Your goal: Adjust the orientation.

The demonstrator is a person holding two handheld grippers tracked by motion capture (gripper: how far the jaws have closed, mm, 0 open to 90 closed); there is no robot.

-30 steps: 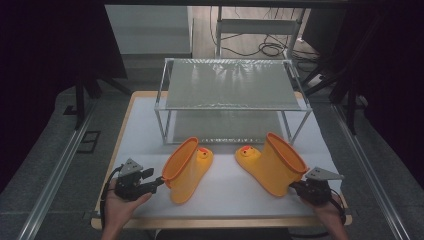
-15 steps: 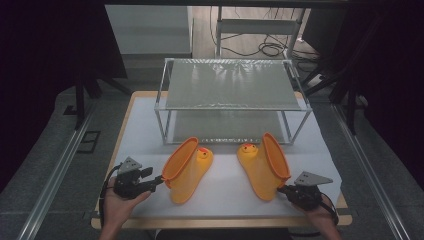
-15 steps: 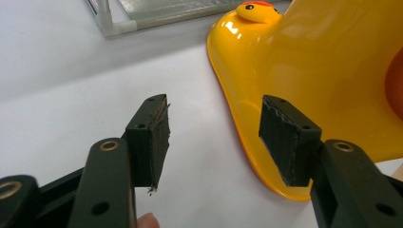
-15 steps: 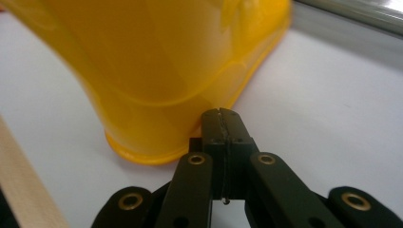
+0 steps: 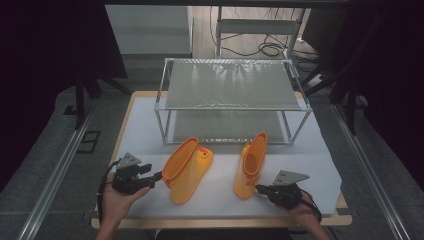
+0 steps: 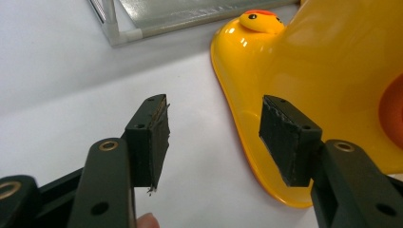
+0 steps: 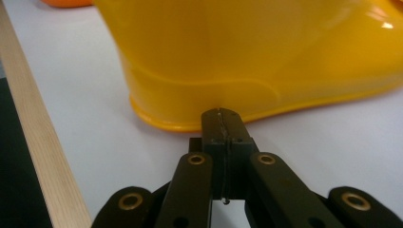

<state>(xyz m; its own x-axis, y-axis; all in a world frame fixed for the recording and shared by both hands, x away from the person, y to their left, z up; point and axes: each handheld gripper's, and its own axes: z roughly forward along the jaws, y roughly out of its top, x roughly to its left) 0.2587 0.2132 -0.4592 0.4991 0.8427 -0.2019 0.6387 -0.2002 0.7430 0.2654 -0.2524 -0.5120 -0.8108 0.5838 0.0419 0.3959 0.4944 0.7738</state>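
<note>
The right tool [image 5: 258, 188], jaws pressed together with nothing between, nudges the heel of the right yellow rubber boot [image 5: 252, 165], lower right of centre on the white worktop [image 5: 320, 160]. The left tool [image 5: 159, 176] gapes beside the left boot [image 5: 186, 169], lower left of centre. Step in hand looks like aligning the pair; next, the left tool needs the boot's rim between its jaws.

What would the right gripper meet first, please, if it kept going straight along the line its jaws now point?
The right gripper, jaws shut, points straight at the sole edge of the right yellow boot, which stands directly ahead on the white table mat. It would probably meet that sole edge first; the tips look about to touch it already.
</note>
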